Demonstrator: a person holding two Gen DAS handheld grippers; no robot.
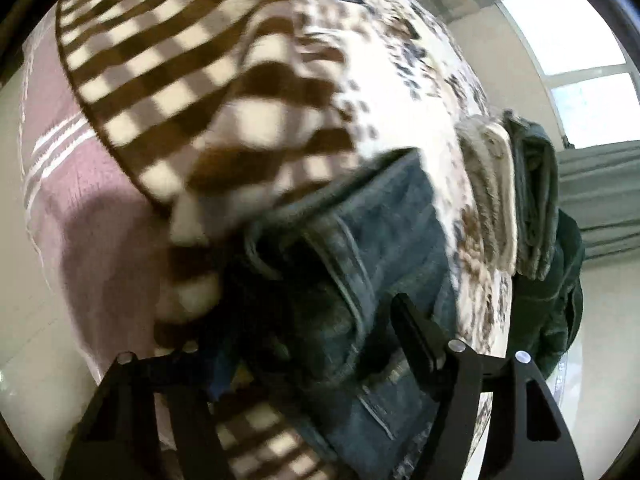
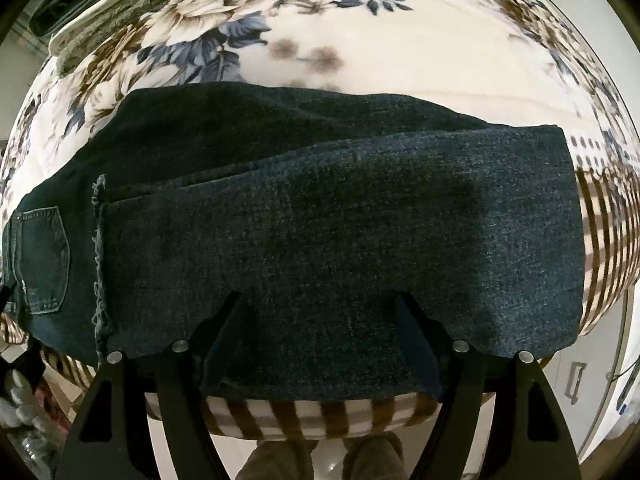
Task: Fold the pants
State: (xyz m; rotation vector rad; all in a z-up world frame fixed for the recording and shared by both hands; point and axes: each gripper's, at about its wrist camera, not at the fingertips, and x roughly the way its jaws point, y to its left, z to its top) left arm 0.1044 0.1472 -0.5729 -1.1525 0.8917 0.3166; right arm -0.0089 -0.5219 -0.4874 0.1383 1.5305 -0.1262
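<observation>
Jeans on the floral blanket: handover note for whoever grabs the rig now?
Left claw: open, at the waistband end of the jeans; the left wrist view is blurred, so contact cannot be told.
Right claw: open, fingers spread over the near edge of the jeans, gripping nothing.
Jeans lie flat on the floral blanket, legs folded back toward the waist; frayed hems sit beside the back pocket.
Other folded clothes are stacked at the blanket's edge.
Done: legs stacked, one lengthwise fold-over.
Left: probably one more fold in half, then move it to the stack.

Bright window (image 1: 576, 52), grey curtain (image 1: 600, 200), pale floor (image 1: 24, 360)
</observation>
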